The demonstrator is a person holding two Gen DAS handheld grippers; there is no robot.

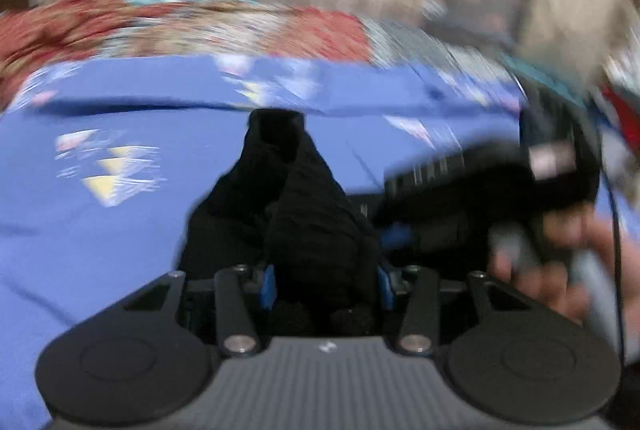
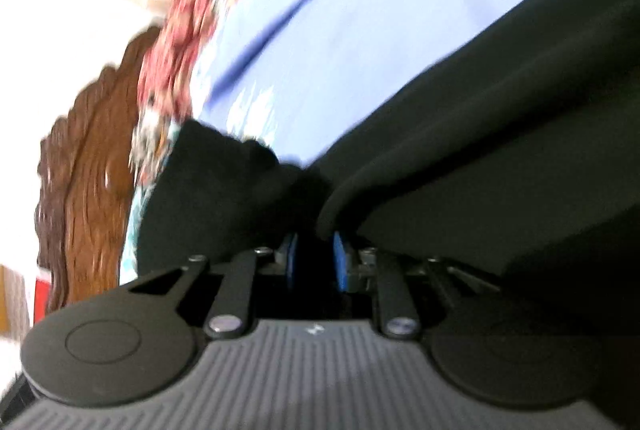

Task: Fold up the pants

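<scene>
- Both views: strong motion blur; fisheye bending toward the edges.
- Left wrist view: even, moderate light; blue sheet smeared, worst at 2 o'clock.
- Right wrist view: overexposed white glare at 10 o'clock; black pants underexposed, detail lost.

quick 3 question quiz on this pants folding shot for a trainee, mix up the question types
1. True or false: the left claw has black fabric bunched between its blue pads.
2. What lies under the black pants? A) a bare wooden floor B) a blue sheet with small printed shapes C) a white towel
3. Fill in: in the left wrist view, the other claw is held by a person's ____ at the right edge.

Key
1. True; the right claw pinches black fabric too.
2. B
3. hand
</scene>
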